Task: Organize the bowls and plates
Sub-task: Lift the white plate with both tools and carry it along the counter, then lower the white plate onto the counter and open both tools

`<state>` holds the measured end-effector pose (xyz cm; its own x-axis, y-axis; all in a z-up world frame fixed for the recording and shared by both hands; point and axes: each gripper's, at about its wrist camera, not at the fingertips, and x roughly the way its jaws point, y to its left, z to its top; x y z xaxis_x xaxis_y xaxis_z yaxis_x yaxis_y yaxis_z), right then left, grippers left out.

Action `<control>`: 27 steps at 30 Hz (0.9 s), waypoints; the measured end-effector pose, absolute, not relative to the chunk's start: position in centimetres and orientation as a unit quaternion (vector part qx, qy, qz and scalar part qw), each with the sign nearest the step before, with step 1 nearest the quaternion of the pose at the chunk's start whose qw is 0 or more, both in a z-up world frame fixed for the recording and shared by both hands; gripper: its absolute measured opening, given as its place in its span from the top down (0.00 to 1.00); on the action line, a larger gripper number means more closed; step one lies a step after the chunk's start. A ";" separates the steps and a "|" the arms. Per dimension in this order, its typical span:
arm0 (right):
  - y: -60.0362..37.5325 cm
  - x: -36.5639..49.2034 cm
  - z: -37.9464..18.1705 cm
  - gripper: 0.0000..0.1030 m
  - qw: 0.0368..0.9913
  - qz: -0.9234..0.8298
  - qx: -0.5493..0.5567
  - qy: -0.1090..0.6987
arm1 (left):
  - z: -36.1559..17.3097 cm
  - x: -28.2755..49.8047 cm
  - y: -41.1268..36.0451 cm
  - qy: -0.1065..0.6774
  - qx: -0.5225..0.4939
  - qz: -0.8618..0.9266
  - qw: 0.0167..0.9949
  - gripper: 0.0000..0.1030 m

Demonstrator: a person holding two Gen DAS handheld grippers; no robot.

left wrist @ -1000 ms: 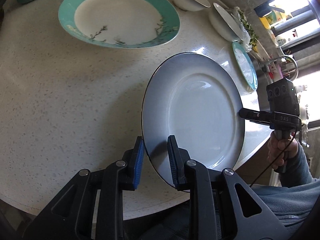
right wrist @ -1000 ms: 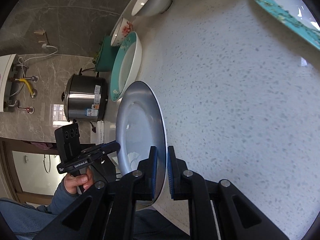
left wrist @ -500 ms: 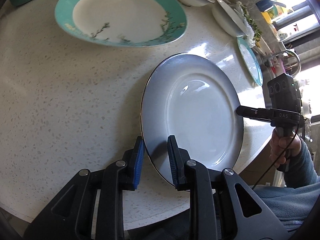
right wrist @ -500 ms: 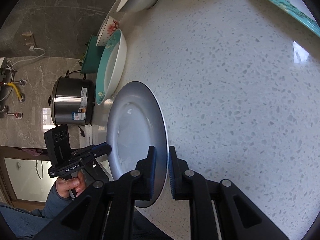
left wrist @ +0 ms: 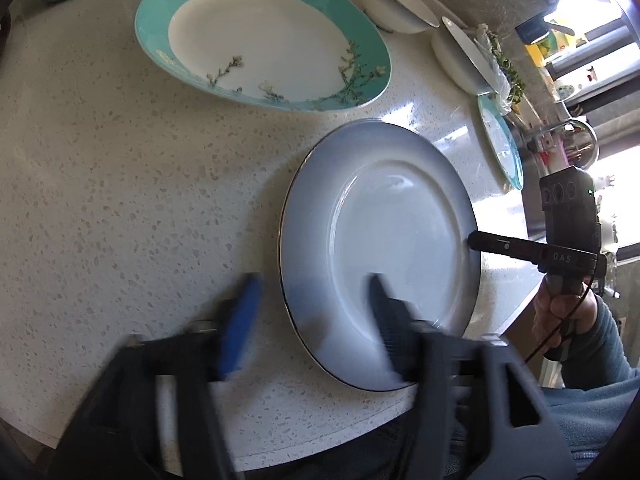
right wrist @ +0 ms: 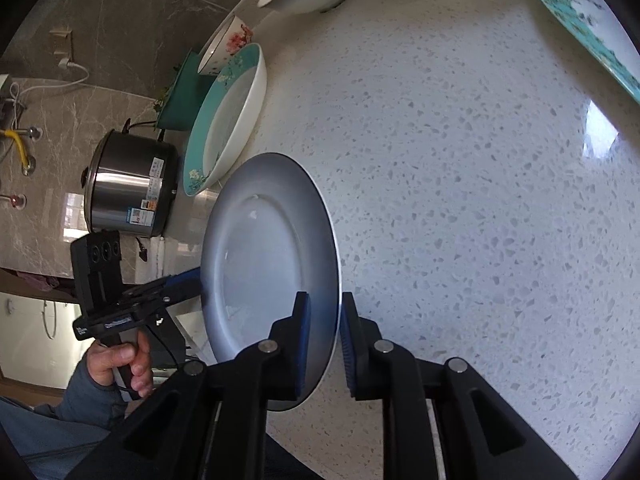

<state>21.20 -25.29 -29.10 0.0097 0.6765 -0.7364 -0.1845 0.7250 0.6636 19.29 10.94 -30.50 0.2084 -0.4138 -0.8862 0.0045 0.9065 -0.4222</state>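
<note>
A grey-blue plate (left wrist: 392, 240) lies on the speckled counter (left wrist: 120, 200) near its front edge. My left gripper (left wrist: 312, 320) is blurred as its jaws are opening; they straddle the plate's near rim, neither pad pressing on it. The right gripper (right wrist: 325, 336) stands over the opposite rim of the plate (right wrist: 264, 264). Its jaws are opening a little, with the rim between the pads and a thin gap showing at the right pad. A large teal flowered plate (left wrist: 260, 36) sits beyond.
Two white bowls (left wrist: 400, 8) (left wrist: 464, 60) and a smaller teal plate (left wrist: 500, 144) line the back right. A steel rice cooker (right wrist: 128, 188) stands off the counter's left end. A flowered bowl (right wrist: 228, 44) sits behind the teal plate. The counter edge runs just under both grippers.
The left jaws went from gripping the plate's rim to standing wide apart. The right pads eased slightly apart. The plate has settled lower on the counter.
</note>
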 end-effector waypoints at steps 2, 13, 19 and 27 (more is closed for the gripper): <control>-25.2 21.2 -29.1 0.82 0.685 0.311 0.198 0.629 | -30.2 19.3 11.2 0.615 -0.158 -0.138 0.760 0.36; -28.2 19.6 -25.8 0.33 0.756 0.229 0.228 0.569 | -25.8 20.6 16.2 0.561 -0.195 -0.159 0.789 0.27; -35.7 17.0 -22.1 0.33 0.790 0.177 0.358 0.465 | -21.1 23.9 10.2 0.519 -0.167 -0.267 0.795 0.26; -47.0 18.6 -19.8 0.33 0.806 0.150 0.408 0.401 | -19.8 28.8 -4.8 0.524 -0.148 -0.316 0.777 0.23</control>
<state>18.56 -47.01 -19.84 0.6331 0.5688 -0.5250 0.0856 0.6227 0.7778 28.78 -4.81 -19.80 0.2509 -0.6459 -0.7210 0.3355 0.7567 -0.5611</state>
